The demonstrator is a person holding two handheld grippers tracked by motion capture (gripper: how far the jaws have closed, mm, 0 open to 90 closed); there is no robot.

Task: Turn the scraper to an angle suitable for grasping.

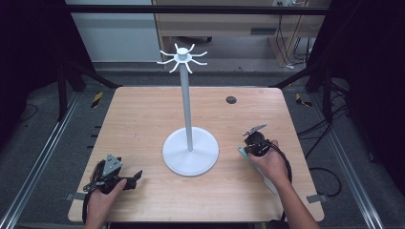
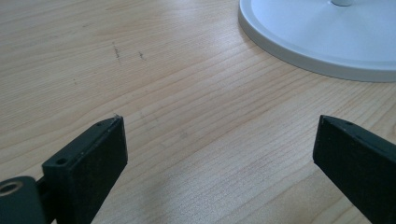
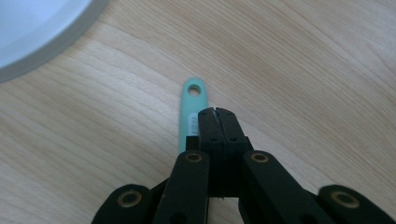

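At table's right side, just off the white stand base [image 1: 190,151]: right gripper [image 3: 215,112] clenched, jaws pressed together with nothing between, lying over a teal utensil handle [image 3: 191,100] flat on the wood. Hang hole at handle tip visible, pointing toward base. Left gripper [image 2: 219,140] released, jaws wide, idle low over bare table [image 2: 154,70] near base rim. Step, likely: pre-grasp on handle for hanging on stand's top hooks [image 1: 182,57]. Next: open right jaws, straddle handle, clamp, lift clear, line hole up with a hook.
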